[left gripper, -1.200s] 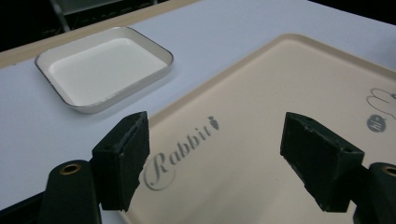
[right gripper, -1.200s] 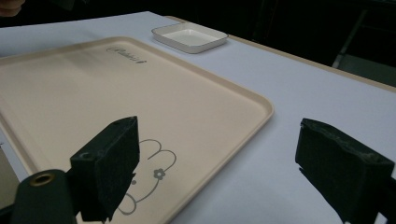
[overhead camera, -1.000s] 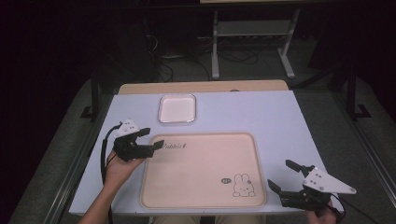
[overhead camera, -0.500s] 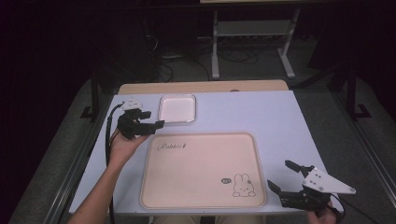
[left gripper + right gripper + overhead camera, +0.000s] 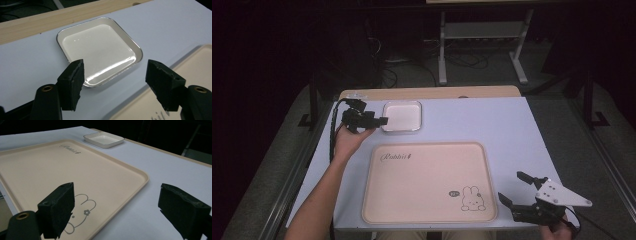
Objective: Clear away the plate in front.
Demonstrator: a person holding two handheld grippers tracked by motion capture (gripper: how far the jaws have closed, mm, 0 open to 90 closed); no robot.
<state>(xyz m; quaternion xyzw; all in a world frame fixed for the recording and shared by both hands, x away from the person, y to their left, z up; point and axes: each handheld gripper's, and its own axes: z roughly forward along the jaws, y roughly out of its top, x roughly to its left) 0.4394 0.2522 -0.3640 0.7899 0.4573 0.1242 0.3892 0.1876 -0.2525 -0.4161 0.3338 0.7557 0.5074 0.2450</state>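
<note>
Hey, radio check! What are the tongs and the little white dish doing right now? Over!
Left tongs open, beside the little white dish, not touching. Right tongs open, by the rabbit tray's corner. Dish empty, nothing blocking.

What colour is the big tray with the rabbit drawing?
Pale beige tray, with a dark-outlined rabbit; clearest in the high view.

Left gripper (image 5: 379,120): black body, with a black cable (image 5: 332,131) looping from its rear; the forearm (image 5: 319,197) behind it is unsleeved. Its two black jaws carry blocky, rough-edged pads (image 5: 72,83) and a brass-ringed hole (image 5: 47,88) at each base. Right gripper (image 5: 518,188): black body topped by a grey three-cornered plate (image 5: 560,194) dotted with small holes.
</note>
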